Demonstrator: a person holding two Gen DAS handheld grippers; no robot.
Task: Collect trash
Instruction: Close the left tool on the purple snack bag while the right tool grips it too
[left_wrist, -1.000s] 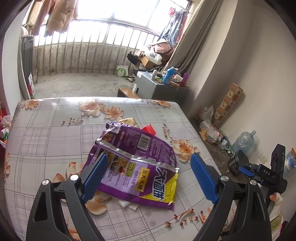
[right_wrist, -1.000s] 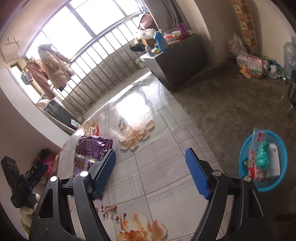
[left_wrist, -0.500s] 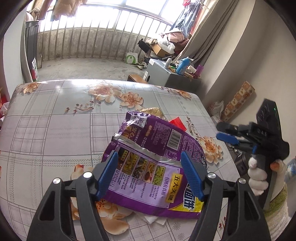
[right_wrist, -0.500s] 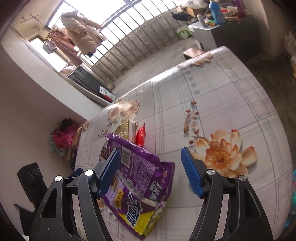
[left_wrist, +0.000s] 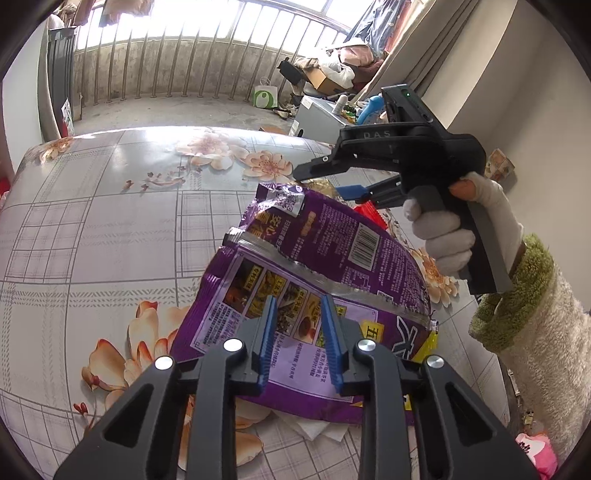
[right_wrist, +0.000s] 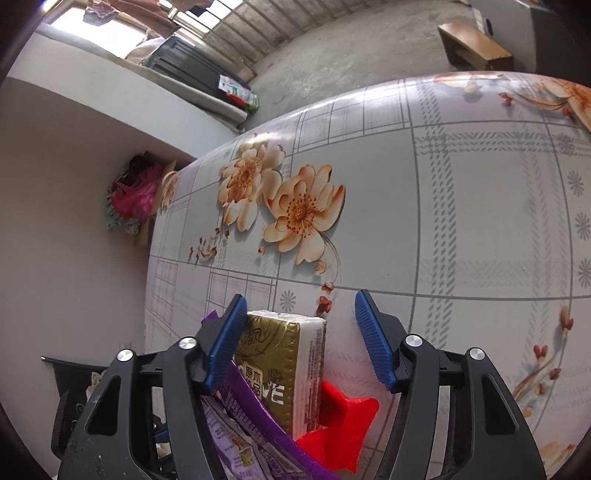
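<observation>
Flowered cloth covers the table (left_wrist: 110, 206), and the trash on it lies in one small heap at the near right side; none of it is lifted yet, as far as these views show. Two purple bags (left_wrist: 317, 266) lie overlapped with a white tissue (left_wrist: 314, 430) peeking from under their near edge. At their far end sit a gold tissue pack (right_wrist: 280, 365) and a red wrapper (right_wrist: 340, 424).

Over the near bag, the left gripper (left_wrist: 297, 314) has just been closing. Its narrowed jaws have the bag's printed face between them, but whether the pads already pinch it I cannot tell.

Across the heap, the right gripper (right_wrist: 299, 332) has also been closing and stands half open astride the pack, pads not pressing on it.

Everything remains to be picked up, and no bin shows here.
</observation>
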